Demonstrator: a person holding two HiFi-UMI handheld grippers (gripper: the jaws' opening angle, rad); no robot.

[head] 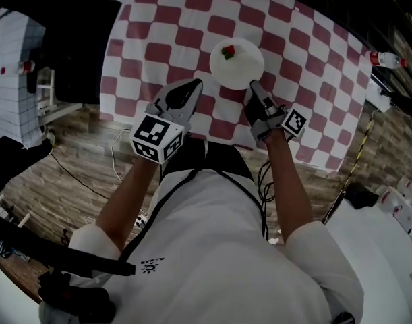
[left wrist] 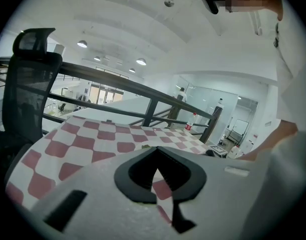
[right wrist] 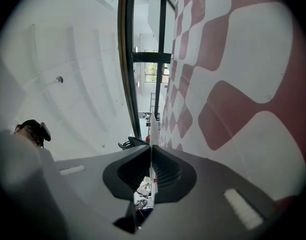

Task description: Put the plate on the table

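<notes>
A white plate (head: 243,66) carrying a small red and green piece of food (head: 228,51) is over the red-and-white checked tablecloth (head: 165,32); whether it rests on the cloth I cannot tell. My right gripper (head: 254,85) is shut on the plate's near rim. In the right gripper view the rim (right wrist: 150,159) shows as a thin white edge pinched between the closed jaws of the right gripper (right wrist: 150,146). My left gripper (head: 194,84) hovers just left of the plate, shut and empty. Its tips (left wrist: 155,148) meet with only checked cloth (left wrist: 92,139) visible beyond.
A black office chair (head: 64,39) stands at the table's left end and shows again in the left gripper view (left wrist: 30,74). A bottle (head: 384,59) lies at the far right edge. Cables (head: 77,174) run over the wooden floor, and white equipment (head: 388,214) sits at right.
</notes>
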